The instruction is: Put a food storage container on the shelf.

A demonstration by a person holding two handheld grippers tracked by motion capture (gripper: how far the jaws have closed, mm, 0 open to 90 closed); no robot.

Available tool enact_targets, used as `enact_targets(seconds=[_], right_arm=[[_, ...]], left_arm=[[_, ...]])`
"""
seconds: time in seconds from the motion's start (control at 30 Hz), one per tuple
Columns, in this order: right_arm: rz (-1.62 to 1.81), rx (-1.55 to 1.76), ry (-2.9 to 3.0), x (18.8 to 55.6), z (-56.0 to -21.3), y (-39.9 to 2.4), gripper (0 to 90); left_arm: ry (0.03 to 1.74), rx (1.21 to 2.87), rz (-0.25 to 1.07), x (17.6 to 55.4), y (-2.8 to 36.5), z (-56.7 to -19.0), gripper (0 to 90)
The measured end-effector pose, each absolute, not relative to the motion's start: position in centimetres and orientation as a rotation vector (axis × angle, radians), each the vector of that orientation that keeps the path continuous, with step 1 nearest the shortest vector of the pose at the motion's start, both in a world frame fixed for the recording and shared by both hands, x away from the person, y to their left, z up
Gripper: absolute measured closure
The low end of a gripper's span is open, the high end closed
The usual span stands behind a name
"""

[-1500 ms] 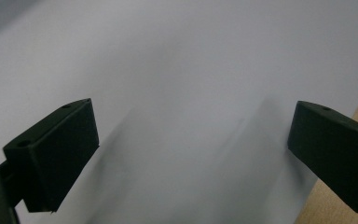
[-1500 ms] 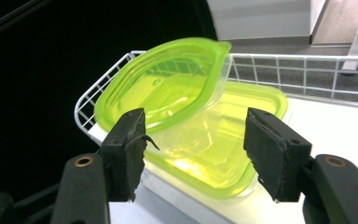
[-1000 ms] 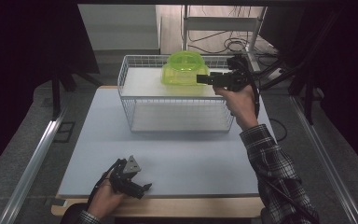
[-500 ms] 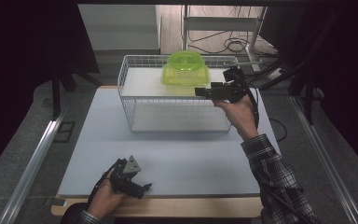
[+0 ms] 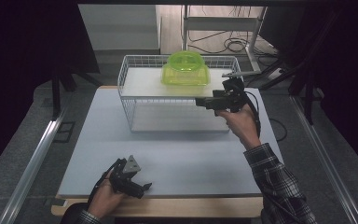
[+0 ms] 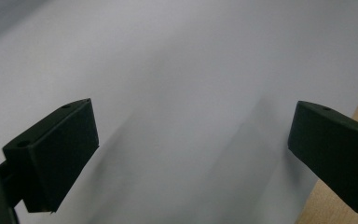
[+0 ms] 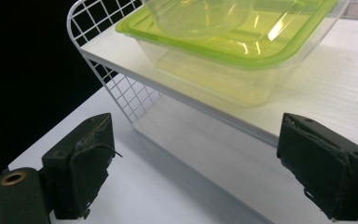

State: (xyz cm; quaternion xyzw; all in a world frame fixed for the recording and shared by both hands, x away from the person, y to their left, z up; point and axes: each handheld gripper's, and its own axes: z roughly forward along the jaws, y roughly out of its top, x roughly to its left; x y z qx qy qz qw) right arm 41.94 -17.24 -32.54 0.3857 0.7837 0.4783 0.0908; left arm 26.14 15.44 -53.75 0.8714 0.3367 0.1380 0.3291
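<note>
Clearly the right gripper (image 5: 200, 101) was the nearer one: it hung just off the front right of the wire basket (image 5: 129, 84), with the green-lidded container (image 5: 185, 73) lying beyond and up-left of its tips, on the white shelf board (image 5: 142, 84) inside the basket. Its jaws had just been opening and stood spread with nothing between them. From its own view, the container's long side ran across the jaws, slightly above them. The box looked like clear, glossy plastic with a lime rim and domed lid. The left gripper (image 5: 140, 189) rested far off at the table's (image 5: 177, 158) near edge, its jaws spread and empty over matte pale surface.
</note>
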Motion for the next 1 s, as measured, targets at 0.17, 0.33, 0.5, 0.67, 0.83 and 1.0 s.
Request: enact_targets(seconds=[0.17, 0.33, 0.5, 0.67, 0.83, 1.0], right_arm=[[1.41, 1.126, 2.334, 41.4, -33.1, -17.4, 9.4], [1.389, 1.096, 2.345, 40.8, -33.7, -17.4, 7.6], [1.364, 1.062, 2.358, 40.2, -34.3, -17.3, 6.4], [1.335, 1.041, 2.36, 39.7, -35.1, -17.3, 6.2], [1.318, 1.027, 2.359, 39.4, -35.8, -17.4, 6.3], [1.299, 1.009, 2.353, 38.9, -36.6, -17.5, 4.8]], left_arm=[[0.881, 2.278, 0.367, 26.1, 15.5, -53.7, 1.4], [0.882, 2.276, 0.37, 26.1, 15.5, -53.7, 1.4], [0.882, 2.275, 0.372, 26.1, 15.5, -53.7, 1.4], [0.882, 2.275, 0.374, 26.1, 15.5, -53.7, 1.4], [0.883, 2.271, 0.376, 26.1, 15.5, -53.7, 1.5], [0.885, 2.267, 0.378, 26.1, 15.6, -53.6, 1.5]])
